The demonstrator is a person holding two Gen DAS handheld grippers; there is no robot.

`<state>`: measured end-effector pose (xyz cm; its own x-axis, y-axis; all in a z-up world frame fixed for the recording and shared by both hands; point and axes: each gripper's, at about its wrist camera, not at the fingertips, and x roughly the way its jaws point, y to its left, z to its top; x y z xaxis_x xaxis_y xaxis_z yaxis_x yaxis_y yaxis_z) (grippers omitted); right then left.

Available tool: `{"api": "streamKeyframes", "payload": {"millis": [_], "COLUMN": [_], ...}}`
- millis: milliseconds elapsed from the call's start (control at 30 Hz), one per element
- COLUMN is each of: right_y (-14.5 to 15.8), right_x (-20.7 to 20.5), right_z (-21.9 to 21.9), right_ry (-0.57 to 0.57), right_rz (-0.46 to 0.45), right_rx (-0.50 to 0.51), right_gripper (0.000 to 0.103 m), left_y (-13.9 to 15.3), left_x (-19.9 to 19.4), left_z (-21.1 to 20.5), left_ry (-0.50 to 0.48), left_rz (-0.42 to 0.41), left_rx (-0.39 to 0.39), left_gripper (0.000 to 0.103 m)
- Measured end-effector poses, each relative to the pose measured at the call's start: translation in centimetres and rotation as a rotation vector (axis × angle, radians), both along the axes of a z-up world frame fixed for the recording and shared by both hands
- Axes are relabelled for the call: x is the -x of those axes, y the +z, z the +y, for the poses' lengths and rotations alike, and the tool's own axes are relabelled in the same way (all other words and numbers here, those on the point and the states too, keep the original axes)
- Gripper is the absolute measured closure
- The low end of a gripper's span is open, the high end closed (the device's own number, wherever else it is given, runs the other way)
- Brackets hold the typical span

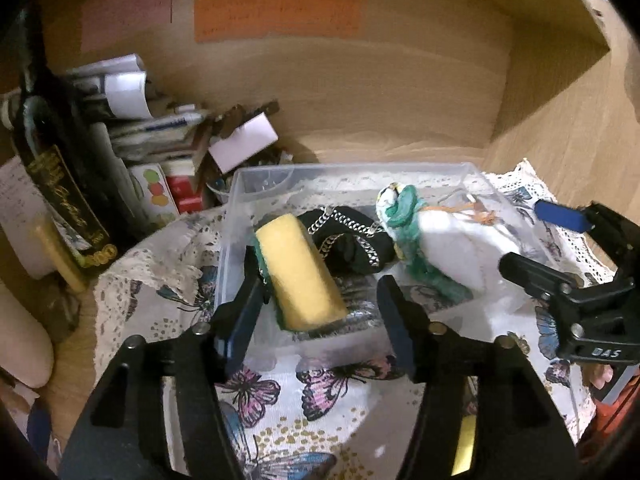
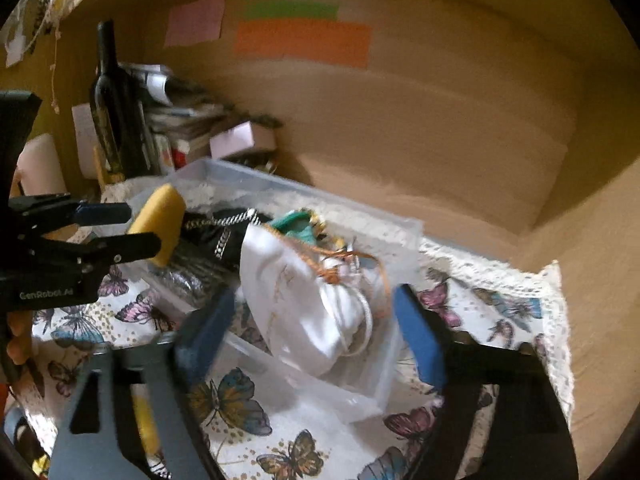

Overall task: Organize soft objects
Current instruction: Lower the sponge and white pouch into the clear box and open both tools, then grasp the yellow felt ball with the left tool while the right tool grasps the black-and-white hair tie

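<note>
A clear plastic bin [image 1: 240,184] [image 2: 400,360] stands on a butterfly-print cloth [image 1: 320,400] [image 2: 280,440]. Inside lie a yellow sponge [image 1: 300,272] [image 2: 160,220], a black pouch with a silver chain [image 1: 352,240] [image 2: 216,236], a green-and-white soft toy [image 1: 400,208] [image 2: 300,224] and a white drawstring bag [image 1: 460,240] [image 2: 304,312]. My left gripper [image 1: 320,312] [image 2: 140,228] is open, its fingers on either side of the sponge, which leans on the left one. My right gripper [image 2: 312,340] [image 1: 532,236] is open over the white bag, at the bin's right end.
A dark wine bottle [image 1: 52,184] [image 2: 112,112], stacked papers and small boxes [image 1: 160,132] crowd the back left corner. Wooden shelf walls [image 1: 400,92] close in behind and to the right. Coloured sticky notes [image 2: 300,36] hang on the back wall.
</note>
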<state>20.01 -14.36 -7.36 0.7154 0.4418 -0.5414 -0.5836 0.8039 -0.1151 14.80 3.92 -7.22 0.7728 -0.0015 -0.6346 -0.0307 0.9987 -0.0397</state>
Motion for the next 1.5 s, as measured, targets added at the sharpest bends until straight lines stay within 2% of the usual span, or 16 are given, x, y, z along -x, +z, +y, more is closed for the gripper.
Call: {"api": "streamKeyframes", "payload": {"millis": [100,200,267,400,700,800,867,1000,1033,1067,1100,1167,1200,1300,1367,1500], "right_y": [0.7,1.0,0.8,-0.3,-4.0,-5.0,-5.9,-7.1,-7.4,-7.6,-7.6,-7.5,-7.4,-7.5,-7.3,-6.5], "right_x": [1.1,2.3,3.2,4.8,6.9,7.4,7.7,8.2,8.2,8.4,8.5,8.7,8.7,8.8,8.7,8.4], "right_z": [-1.1,-2.1,-2.7,-3.6,-4.8,-4.7,-4.4,-3.9,-3.7,-3.7,-3.7,-3.5,-3.4,-3.2,-3.3,-3.7], "right_ry": [-0.009,-0.021,-0.031,-0.049,-0.021,0.010,0.035,0.064,0.070,0.078,0.081,0.091,0.096,0.098,0.092,0.074], "right_rz": [-0.011,-0.015,-0.023,-0.024,0.111,0.161,0.203,0.250,0.261,0.265,0.262,0.256,0.255,0.247,0.246,0.226], "right_rx": [-0.026,-0.047,-0.057,-0.032,-0.054,-0.047,-0.028,-0.003,0.006,0.007,0.006,0.011,0.012,0.011,-0.003,-0.028], "right_gripper": [0.017,0.014,0.002,0.000,0.001,0.019,0.038,0.061,0.071,0.077,0.078,0.092,0.092,0.094,0.094,0.095], "left_y": [0.9,1.6,1.9,1.4,-2.8,-4.0,-4.6,-5.0,-5.0,-5.0,-5.0,-5.3,-5.4,-6.0,-6.0,-4.8], "left_x": [1.7,3.3,4.4,5.9,7.2,7.5,7.6,7.7,7.8,7.9,7.9,7.6,7.5,7.3,7.3,7.9], "left_z": [-0.7,-1.2,-1.5,-2.6,-5.2,-6.0,-6.3,-6.7,-6.9,-7.0,-7.1,-7.3,-7.4,-7.4,-7.3,-6.7], "left_ry": [0.000,-0.006,-0.010,-0.028,-0.070,-0.086,-0.094,-0.118,-0.122,-0.126,-0.136,-0.156,-0.159,-0.183,-0.187,-0.156], "left_rz": [-0.044,-0.077,-0.091,-0.076,0.050,0.078,0.088,0.092,0.090,0.086,0.090,0.109,0.114,0.134,0.133,0.081], "left_rx": [-0.028,-0.032,-0.028,-0.044,-0.027,-0.021,0.007,0.049,0.056,0.061,0.064,0.068,0.073,0.104,0.121,0.098], "left_gripper": [0.029,0.013,0.000,0.000,0.000,0.000,0.000,0.000,0.003,0.011,0.016,0.031,0.034,0.058,0.059,0.059]}}
